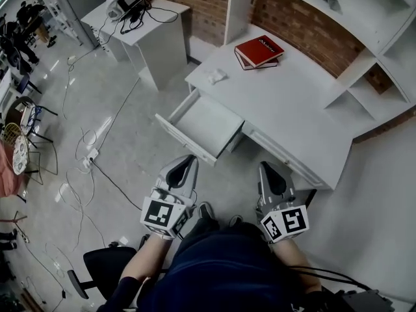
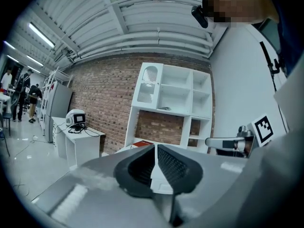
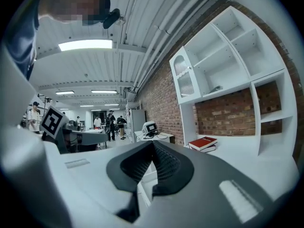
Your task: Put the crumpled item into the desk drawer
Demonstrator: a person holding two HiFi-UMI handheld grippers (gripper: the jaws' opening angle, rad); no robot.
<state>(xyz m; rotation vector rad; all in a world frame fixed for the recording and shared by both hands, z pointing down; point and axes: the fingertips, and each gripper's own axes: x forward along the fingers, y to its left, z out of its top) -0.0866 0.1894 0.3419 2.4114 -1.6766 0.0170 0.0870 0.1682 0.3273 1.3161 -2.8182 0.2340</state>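
Observation:
The crumpled white item (image 1: 215,77) lies on the near-left corner of the white desk (image 1: 286,109). Below it the desk drawer (image 1: 203,126) stands pulled out, with nothing inside that I can see. My left gripper (image 1: 186,163) and right gripper (image 1: 268,170) hover side by side in front of the desk, short of the drawer, both shut with nothing between the jaws. In the left gripper view the gripper (image 2: 155,149) has its pads pressed together; the right gripper (image 3: 153,147) looks the same in its own view. Neither gripper view shows the crumpled item.
Two stacked books with a red cover (image 1: 259,51) (image 3: 203,143) lie at the desk's back, under white shelves (image 1: 364,38). A small white table with a device (image 1: 133,5) stands to the left. Cables (image 1: 84,155) trail over the floor. An office chair base (image 1: 97,265) is behind me.

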